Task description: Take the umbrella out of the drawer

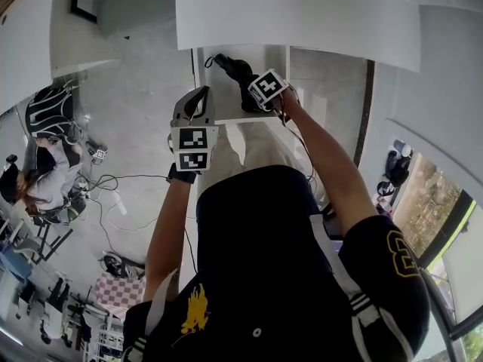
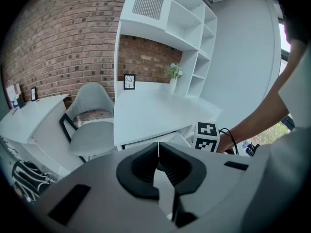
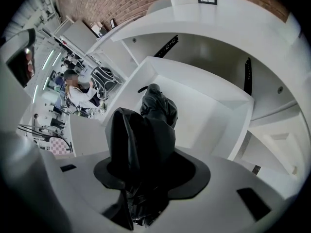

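- A black folded umbrella (image 3: 146, 130) is being pinched between the jaws of the right gripper (image 3: 146, 178), with its crumpled fabric bulging out on both sides of the pads.
- The umbrella is being held over the open white drawer (image 3: 194, 74), with its far end and wrist strap pointing into the drawer's inside; whether that end is touching the drawer floor cannot be told.
- In the head view the right gripper (image 1: 249, 90) is being held steeply downward above the drawer (image 1: 264, 59), which is being shown pulled out from under the white desk (image 1: 302, 13).
- The left gripper (image 2: 158, 152) is being held with its jaws pressed together at the tips, and nothing is being carried between them.
- In the head view the left gripper (image 1: 195, 104) is being kept just beside the drawer's left edge, apart from the umbrella (image 1: 235, 70).
- A grey chair (image 2: 90, 115) and a brick wall (image 2: 63, 38) are being shown past the desk (image 2: 150, 110) in the left gripper view.
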